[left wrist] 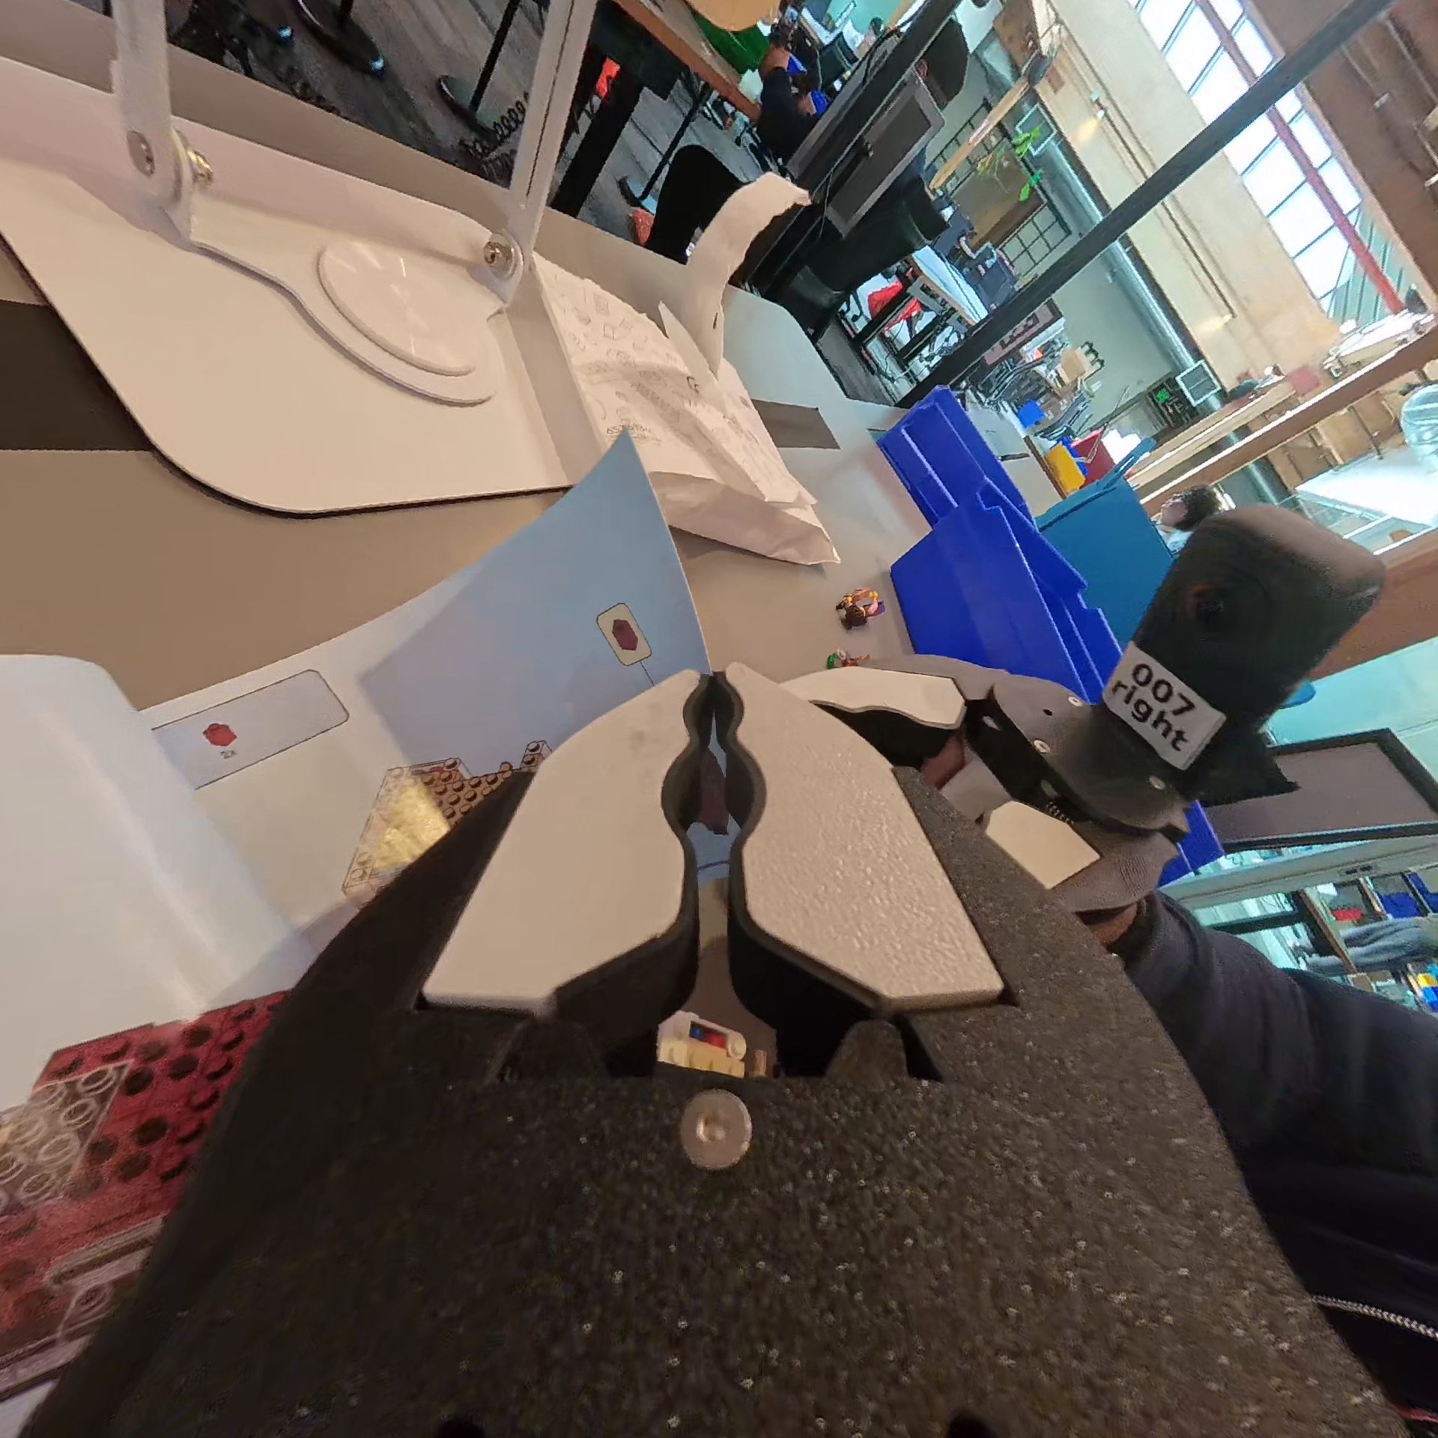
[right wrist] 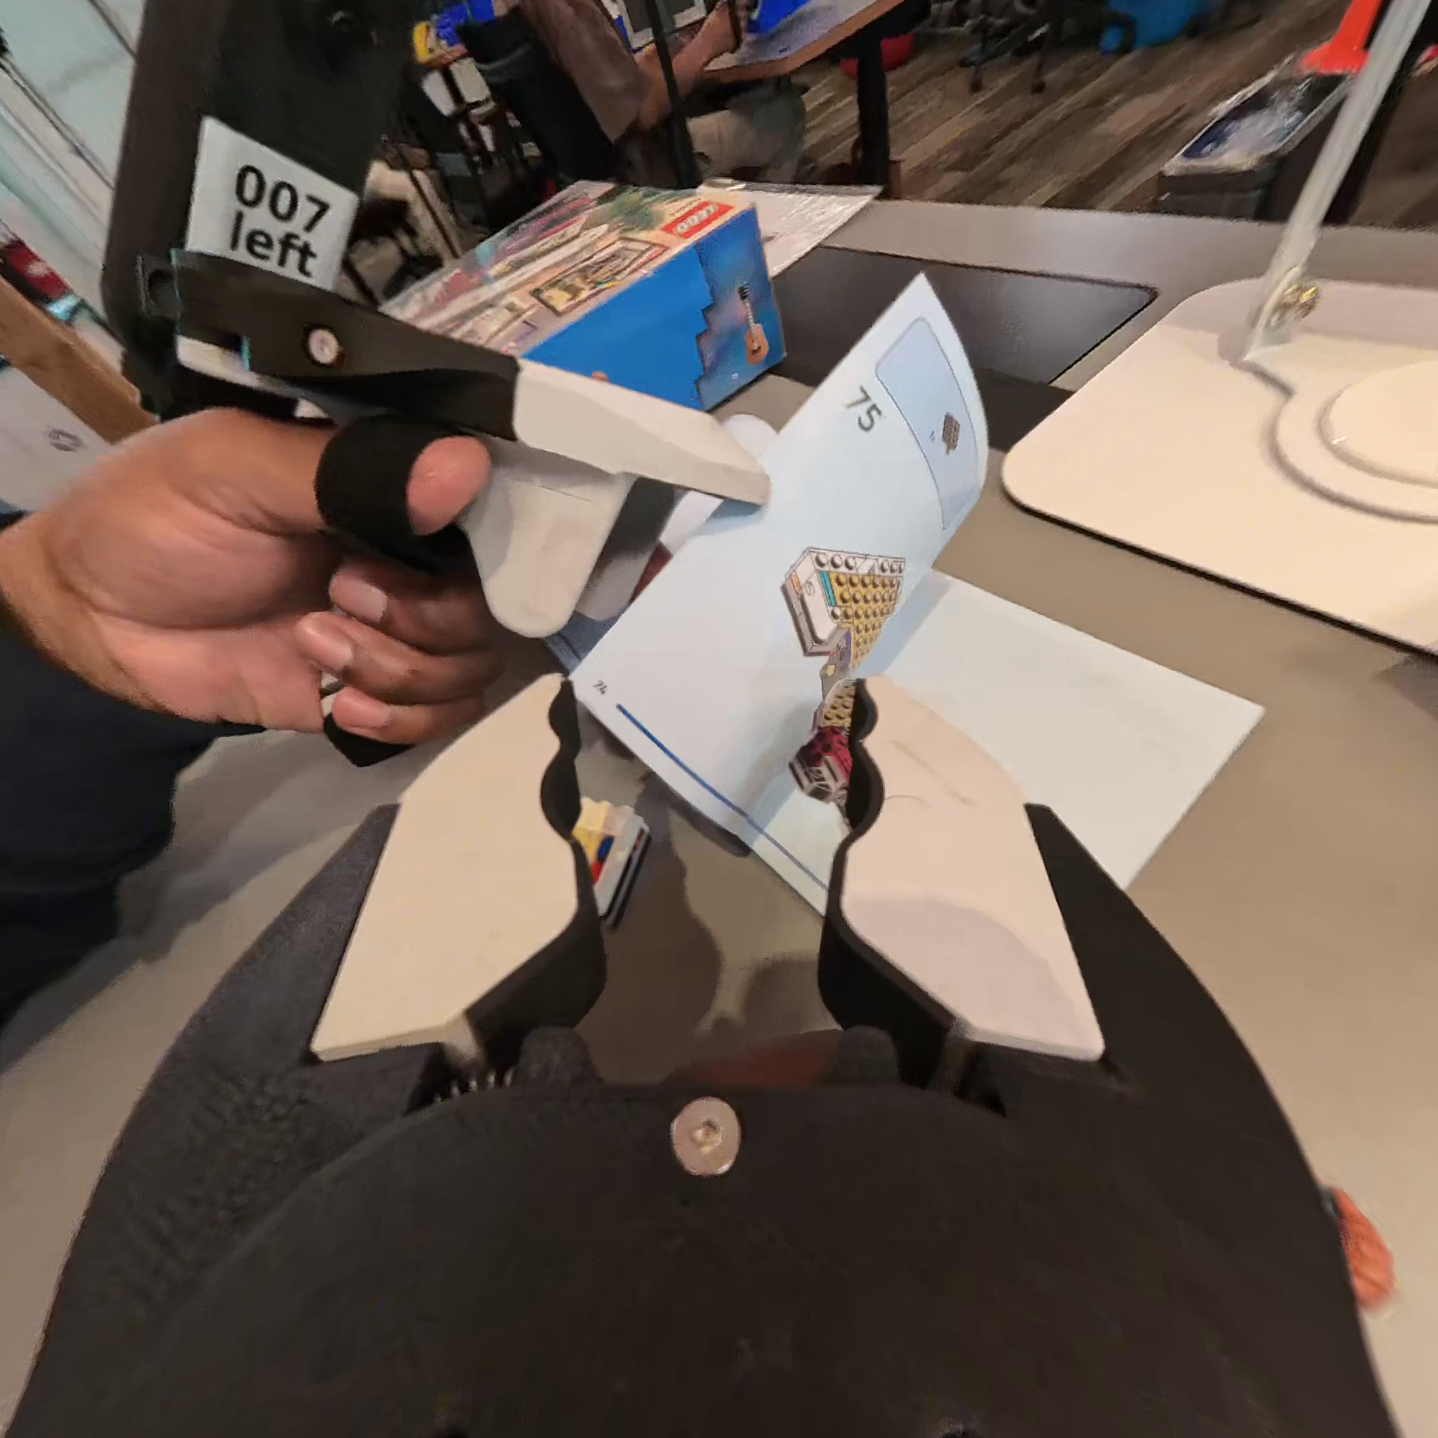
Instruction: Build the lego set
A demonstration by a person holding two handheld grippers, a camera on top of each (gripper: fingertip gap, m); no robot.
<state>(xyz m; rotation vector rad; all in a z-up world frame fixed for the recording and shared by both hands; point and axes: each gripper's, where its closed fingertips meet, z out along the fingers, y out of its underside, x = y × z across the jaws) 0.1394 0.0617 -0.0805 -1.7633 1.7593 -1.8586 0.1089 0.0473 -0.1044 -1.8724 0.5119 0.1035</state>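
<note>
Left gripper, jaws closed, pinches the lifted page of a pale blue booklet (edge between its pads). Right gripper gapes over the table; toy bricks at seven o'clock, blue box at twelve.

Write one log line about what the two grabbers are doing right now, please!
left gripper: shut on lifted booklet page | right gripper: open, holds nothing, hovering by booklet | small brick build: on grey table below | toy box: behind
</note>
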